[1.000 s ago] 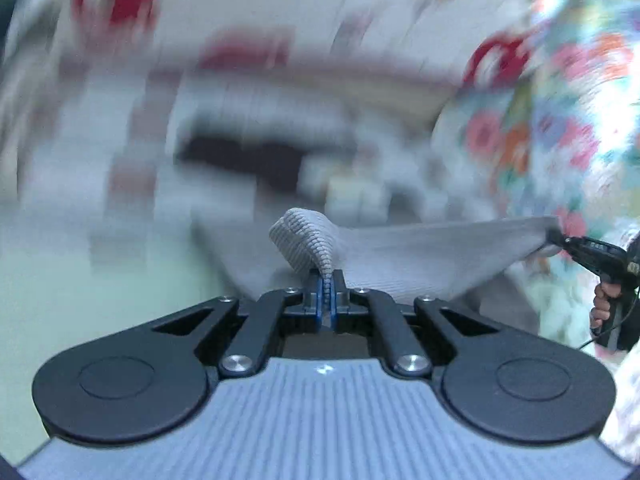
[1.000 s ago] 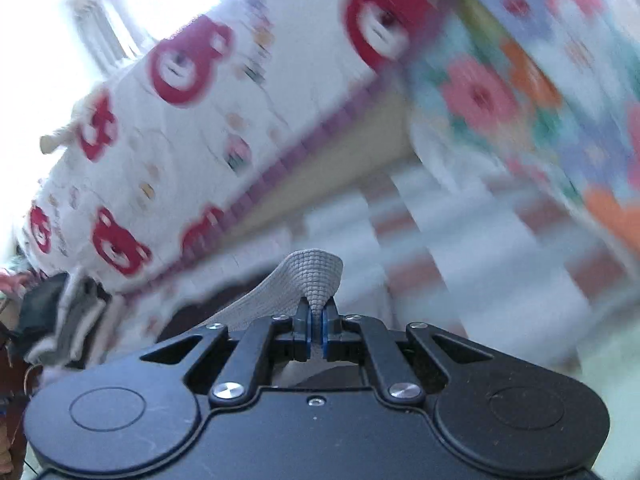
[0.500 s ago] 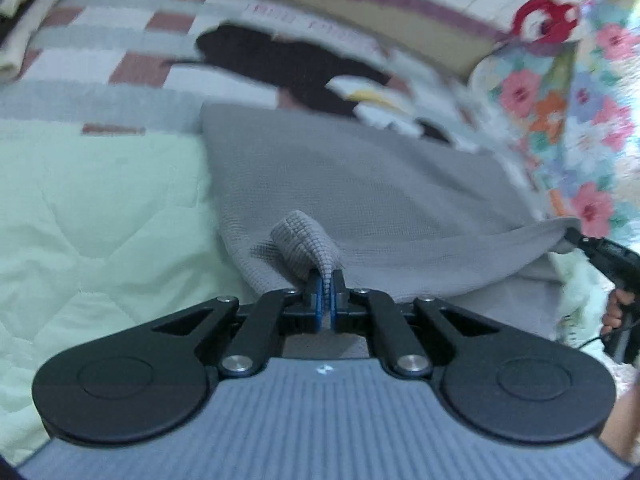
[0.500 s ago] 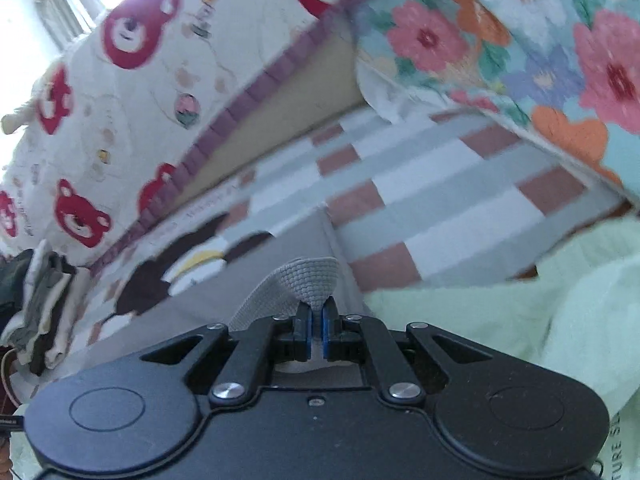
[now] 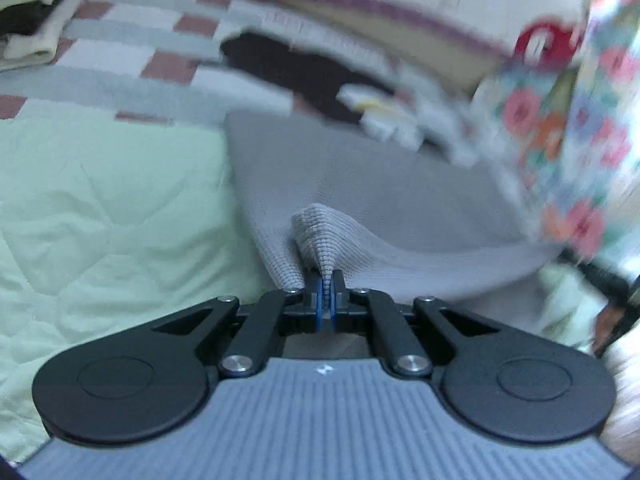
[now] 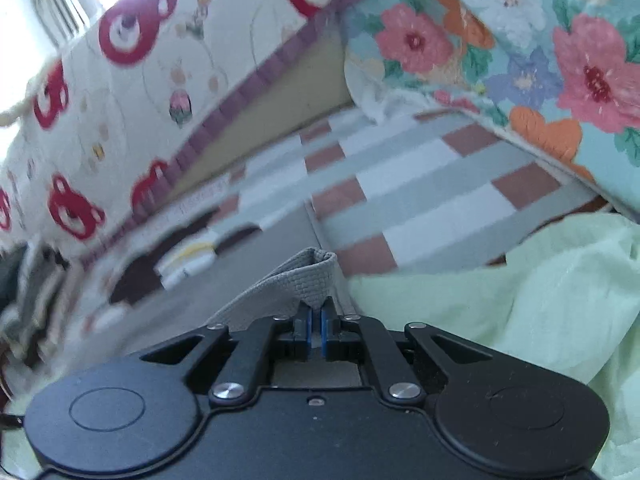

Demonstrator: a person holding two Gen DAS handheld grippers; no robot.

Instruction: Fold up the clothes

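Grey knit garment (image 5: 380, 184) spread over pale green quilt (image 5: 100, 216) — near corners pinched in left tongs (image 5: 327, 296) and right tongs (image 6: 316, 320), both clamped on fabric.

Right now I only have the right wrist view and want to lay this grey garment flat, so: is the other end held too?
Observer: Yes, the left gripper is shut on the grey garment at a bunched edge.
Operator: Is the cloth lying down?
Observer: Most of it lies spread on the bed, partly over the green quilt.
Operator: Anything to its left?
Observer: Folded clothes are stacked at far left.
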